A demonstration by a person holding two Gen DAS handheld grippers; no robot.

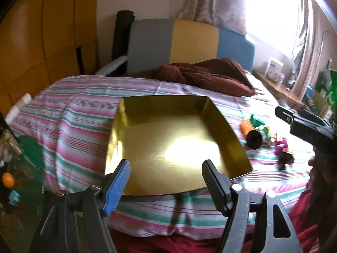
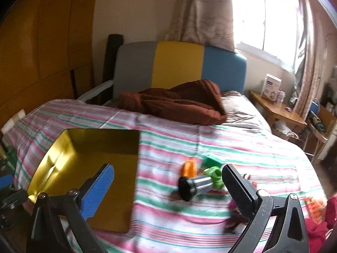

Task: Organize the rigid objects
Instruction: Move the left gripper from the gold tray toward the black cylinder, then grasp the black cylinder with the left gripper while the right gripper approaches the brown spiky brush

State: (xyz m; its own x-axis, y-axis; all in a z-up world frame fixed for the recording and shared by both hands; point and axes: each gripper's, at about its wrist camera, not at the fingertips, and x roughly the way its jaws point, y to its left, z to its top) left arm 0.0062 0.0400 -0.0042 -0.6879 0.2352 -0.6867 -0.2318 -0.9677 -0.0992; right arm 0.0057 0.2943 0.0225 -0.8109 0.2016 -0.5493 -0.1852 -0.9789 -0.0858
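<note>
The left tongs (image 1: 166,181) gape wide and empty over the near rim of a shallow gold tray (image 1: 130,113) on the striped bed (image 1: 73,109). The right tongs (image 2: 168,191) likewise gape empty, a black-capped metal cylinder (image 2: 195,186) lying between them, touching a green toy (image 2: 215,176), an orange piece (image 2: 189,167) just beyond. Striped bedcover lies bare farther back.

The left gripper (image 1: 166,181) hangs with its jaws spread wide. The right gripper (image 2: 168,191) is likewise agape, holding nothing.
</note>
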